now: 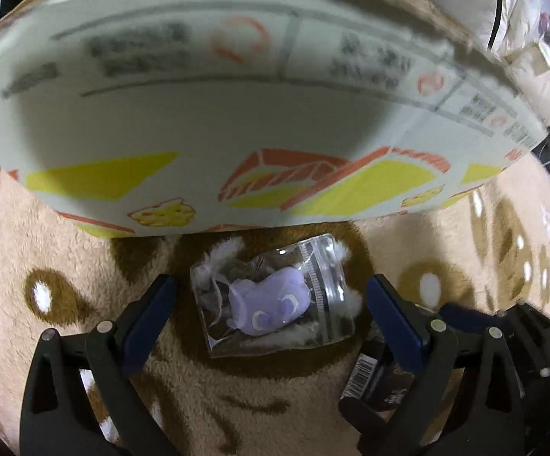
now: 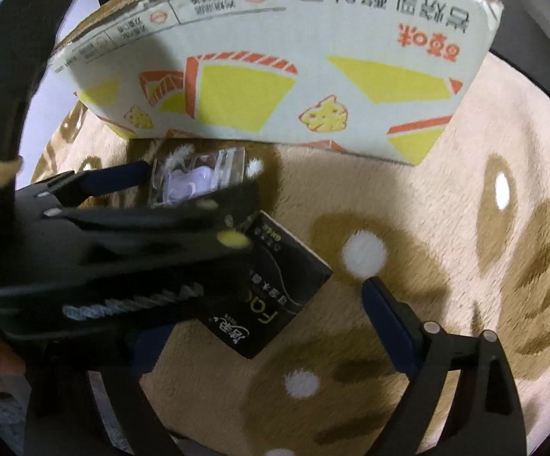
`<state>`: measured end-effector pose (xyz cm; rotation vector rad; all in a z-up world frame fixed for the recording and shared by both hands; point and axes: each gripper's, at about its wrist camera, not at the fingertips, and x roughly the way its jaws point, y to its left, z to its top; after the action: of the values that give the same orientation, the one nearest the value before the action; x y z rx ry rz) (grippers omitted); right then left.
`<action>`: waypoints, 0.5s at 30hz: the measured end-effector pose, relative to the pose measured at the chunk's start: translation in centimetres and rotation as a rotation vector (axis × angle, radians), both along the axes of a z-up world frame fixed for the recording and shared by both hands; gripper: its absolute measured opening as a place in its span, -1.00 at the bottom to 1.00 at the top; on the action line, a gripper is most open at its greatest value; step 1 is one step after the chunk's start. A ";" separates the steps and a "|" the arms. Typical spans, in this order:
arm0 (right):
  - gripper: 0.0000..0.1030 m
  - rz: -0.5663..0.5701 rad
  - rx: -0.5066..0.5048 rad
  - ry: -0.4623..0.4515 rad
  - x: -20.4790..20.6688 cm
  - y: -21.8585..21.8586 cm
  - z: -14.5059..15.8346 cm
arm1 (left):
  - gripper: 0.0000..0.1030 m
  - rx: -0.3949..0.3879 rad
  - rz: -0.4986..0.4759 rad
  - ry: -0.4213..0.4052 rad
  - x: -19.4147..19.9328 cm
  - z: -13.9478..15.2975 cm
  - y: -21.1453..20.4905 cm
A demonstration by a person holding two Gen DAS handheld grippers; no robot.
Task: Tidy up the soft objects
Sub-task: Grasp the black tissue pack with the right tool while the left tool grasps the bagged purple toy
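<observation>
A small purple plush toy in a clear zip bag (image 1: 275, 298) lies on the tan fleece blanket, just in front of a printed cardboard box (image 1: 236, 87). My left gripper (image 1: 271, 300) is open, one finger on each side of the bag, not closed on it. In the right wrist view the bag (image 2: 195, 182) shows at the left, with the left gripper (image 2: 183, 186) around it. My right gripper (image 2: 271, 311) is open and empty above a black packet (image 2: 275, 288) lying on the blanket.
The cardboard box (image 2: 275, 57) stands upright along the far side. The black packet with a barcode (image 1: 366, 376) lies beside the left gripper's right finger. White bedding (image 1: 503, 7) is at the far right. The blanket (image 2: 446, 209) stretches to the right.
</observation>
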<state>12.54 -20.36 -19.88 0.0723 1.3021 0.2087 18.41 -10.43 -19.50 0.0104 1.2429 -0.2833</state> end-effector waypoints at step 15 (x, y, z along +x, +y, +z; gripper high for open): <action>0.89 0.024 -0.044 -0.018 0.3 0.9 -0.5 | 0.60 0.021 0.020 0.020 0.8 -0.8 -0.7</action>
<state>12.82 -19.48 -20.42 0.0169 1.2900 0.2010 19.21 -11.10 -20.28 0.0132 1.2652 -0.2536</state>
